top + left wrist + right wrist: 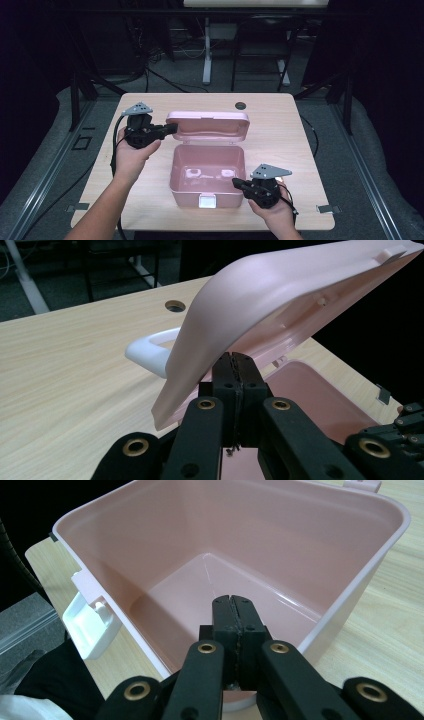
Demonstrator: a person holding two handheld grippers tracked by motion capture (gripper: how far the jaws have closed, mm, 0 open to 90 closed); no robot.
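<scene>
The pink box (207,175) stood open on the table (280,130), its raised lid (260,305) touching the tips of the left gripper (234,360), jaws pressed together, while the right gripper (234,602), also closed and empty, hung just over the box's near rim.

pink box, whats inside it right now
The pink box shows only its bare, glossy floor and walls. The right gripper, jaws shut, covers the near corner, so that spot cannot be checked.
</scene>
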